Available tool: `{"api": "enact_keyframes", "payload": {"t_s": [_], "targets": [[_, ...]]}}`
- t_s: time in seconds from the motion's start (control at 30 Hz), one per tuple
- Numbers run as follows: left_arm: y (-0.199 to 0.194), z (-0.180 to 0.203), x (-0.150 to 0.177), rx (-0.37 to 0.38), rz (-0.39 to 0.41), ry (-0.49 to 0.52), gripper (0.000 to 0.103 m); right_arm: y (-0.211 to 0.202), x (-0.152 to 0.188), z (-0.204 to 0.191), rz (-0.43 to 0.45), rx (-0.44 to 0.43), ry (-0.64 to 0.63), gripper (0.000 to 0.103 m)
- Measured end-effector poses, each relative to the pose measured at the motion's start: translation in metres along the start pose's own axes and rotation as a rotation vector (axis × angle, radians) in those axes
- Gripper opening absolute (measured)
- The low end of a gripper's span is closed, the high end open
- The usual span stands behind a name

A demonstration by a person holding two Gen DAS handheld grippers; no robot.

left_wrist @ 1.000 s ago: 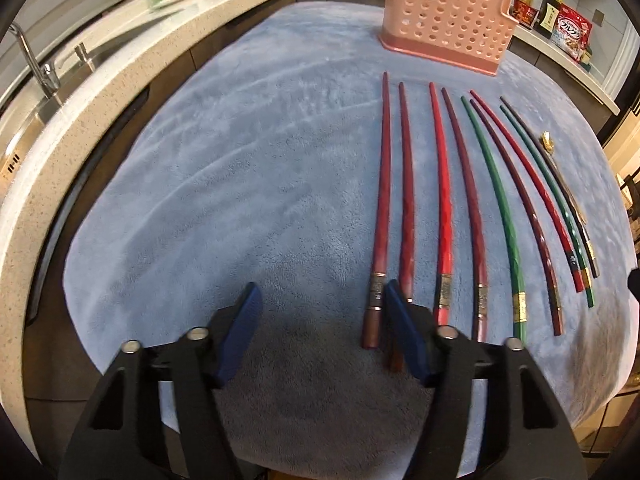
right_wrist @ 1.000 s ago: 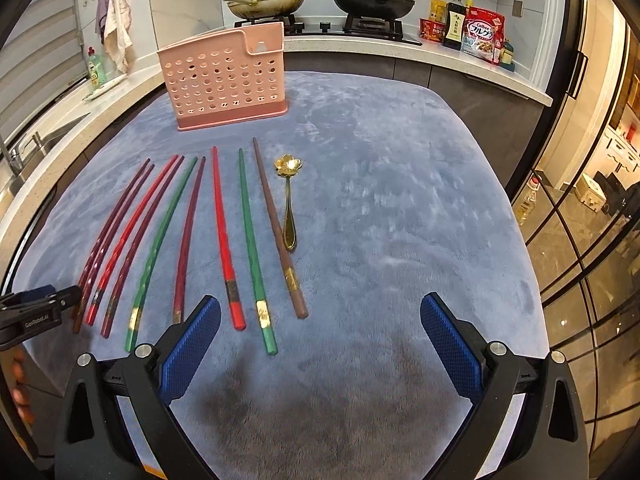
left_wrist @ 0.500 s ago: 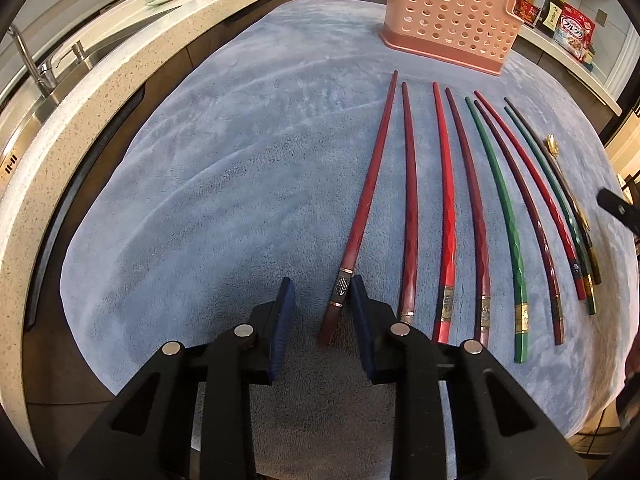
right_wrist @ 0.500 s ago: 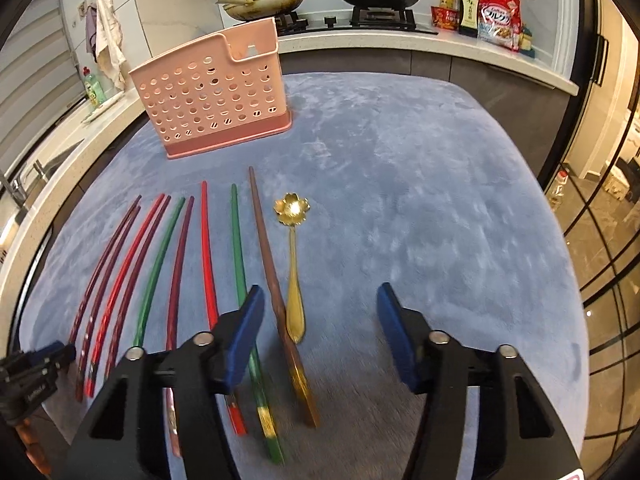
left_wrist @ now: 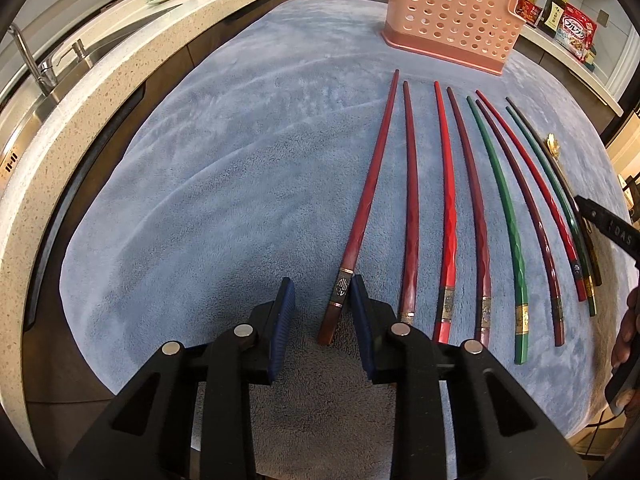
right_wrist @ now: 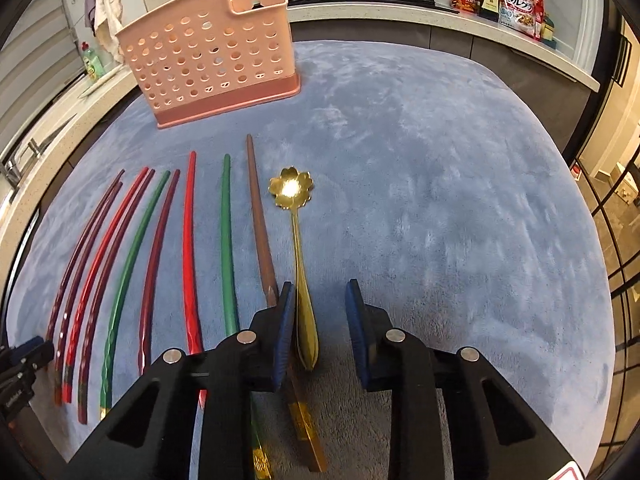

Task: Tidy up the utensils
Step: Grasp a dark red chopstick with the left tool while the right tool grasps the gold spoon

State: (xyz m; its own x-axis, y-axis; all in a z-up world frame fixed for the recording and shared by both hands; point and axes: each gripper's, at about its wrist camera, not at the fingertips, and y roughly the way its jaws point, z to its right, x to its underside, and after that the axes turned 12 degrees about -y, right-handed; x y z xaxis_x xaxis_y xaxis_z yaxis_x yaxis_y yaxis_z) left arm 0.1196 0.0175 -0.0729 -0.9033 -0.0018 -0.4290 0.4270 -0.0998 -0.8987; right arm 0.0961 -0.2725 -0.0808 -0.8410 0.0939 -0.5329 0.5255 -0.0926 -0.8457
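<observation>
Left gripper (left_wrist: 322, 312): jaws part-open astride the end of the leftmost dark-red chopstick (left_wrist: 368, 208), one pad apparently touching it, not clamped. Nine chopsticks lie on the blue mat (left_wrist: 240, 160) near its front edge. Right gripper (right_wrist: 318, 320): jaws closing around the gold flower spoon (right_wrist: 298, 248). Pink perforated holder (right_wrist: 216, 56), back edge: seemingly empty. Nothing stowed.

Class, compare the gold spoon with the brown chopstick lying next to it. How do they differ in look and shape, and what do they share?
The spoon is shiny gold metal throughout; the brown chopstick is matte with only a gold band near its thick end. The spoon ends in a flower-shaped bowl; the chopstick tapers to a plain tip. The spoon looks shorter; the chopstick's tip reaches nearer the pink basket. Both lie flat on the blue cloth, side by side, handles toward the camera.
</observation>
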Motion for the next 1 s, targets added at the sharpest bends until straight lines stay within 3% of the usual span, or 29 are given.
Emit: {"api": "enact_keyframes", "payload": {"t_s": [0.13,0.27,0.4,0.6,1.0], "targets": [[0.000,-0.001,0.000,0.005,0.000,-0.004,0.028,-0.006,0.011,0.001,0.009,-0.005,-0.010,0.022],[0.001,-0.001,0.000,0.010,0.001,-0.008,0.028,-0.010,0.017,0.006,0.014,-0.009,0.002,0.012],[0.000,-0.002,-0.001,0.028,-0.005,-0.009,0.014,-0.013,0.020,0.011,0.016,-0.036,0.027,0.012],[-0.006,-0.007,-0.003,0.071,-0.022,-0.043,0.009,-0.025,0.024,0.013,0.033,-0.044,0.028,0.011],[-0.055,-0.002,-0.021,0.136,0.062,-0.053,0.007,-0.074,0.008,0.027,0.136,-0.039,0.046,0.005]]}}
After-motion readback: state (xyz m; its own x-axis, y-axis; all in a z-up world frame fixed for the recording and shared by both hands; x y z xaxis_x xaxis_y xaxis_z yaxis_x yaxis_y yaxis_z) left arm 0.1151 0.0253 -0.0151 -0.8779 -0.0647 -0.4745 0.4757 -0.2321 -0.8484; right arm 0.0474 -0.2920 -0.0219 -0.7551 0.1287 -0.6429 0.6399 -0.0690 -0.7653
